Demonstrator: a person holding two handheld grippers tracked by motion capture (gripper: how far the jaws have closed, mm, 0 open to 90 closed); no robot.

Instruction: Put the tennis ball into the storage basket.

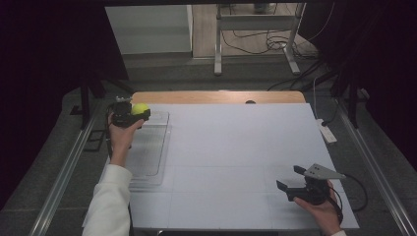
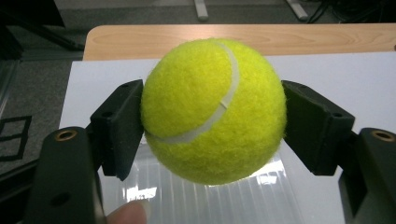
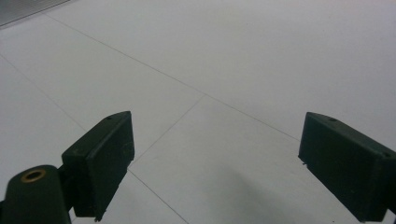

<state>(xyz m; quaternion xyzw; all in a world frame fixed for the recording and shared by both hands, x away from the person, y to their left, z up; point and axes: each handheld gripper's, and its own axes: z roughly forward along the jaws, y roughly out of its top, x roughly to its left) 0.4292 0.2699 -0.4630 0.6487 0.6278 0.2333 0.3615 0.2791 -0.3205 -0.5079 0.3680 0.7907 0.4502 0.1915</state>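
Item: tennis ball point(image 2: 214, 111), yellow-green felt with a white seam, is clamped between the two black jaws of the left gripper point(image 1: 129, 115), one pad pressed to each side of it, and is held clear of any surface. Location: the ball is carried above the far end of the clear ribbed tray point(image 1: 147, 152), which is laid along the left edge of the table point(image 1: 236, 147), near its far left corner; the tray's shiny ribbing is seen directly beneath the ball in the left gripper view. The tray itself appears to hold nothing. Item: right gripper point(image 1: 291, 183), held low near the near right corner of the table, jaws spread wide with nothing between them; bare white sheet is seen beyond its pads point(image 3: 100, 158) in the right gripper view. A strip of bare wood is left uncovered along the far edge of the table. Status, as judged: the grasp and lift of the ball are taken as done, and the carry is either ending or beginning over the tray. Whether the ball is being delivered to the tray or removed from it cannot be told. Outstanding in either case: lowering, release, and withdrawal of the left gripper.
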